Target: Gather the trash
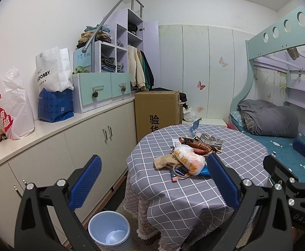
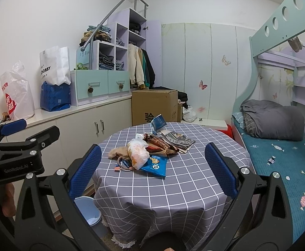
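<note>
A pile of trash (image 1: 191,152) (image 2: 150,148) lies on the round table with the grey checked cloth (image 1: 194,188) (image 2: 173,188): a crumpled white and orange plastic bag (image 2: 137,152), a flat blue snack packet (image 2: 155,165), brown wrappers (image 2: 163,143) and a beige sock-like rag (image 1: 166,161). A pale blue bin (image 1: 110,232) (image 2: 88,211) stands on the floor at the table's left. My left gripper (image 1: 154,179) is open, short of the pile. My right gripper (image 2: 152,169) is open too, with the pile beyond its fingers. Neither holds anything.
A long white cabinet (image 1: 58,142) with bags and shelves runs along the left wall. A cardboard box (image 1: 156,110) stands behind the table. A bunk bed (image 2: 277,156) with a grey quilt fills the right side. The left gripper's body (image 2: 16,150) shows at the right wrist view's left edge.
</note>
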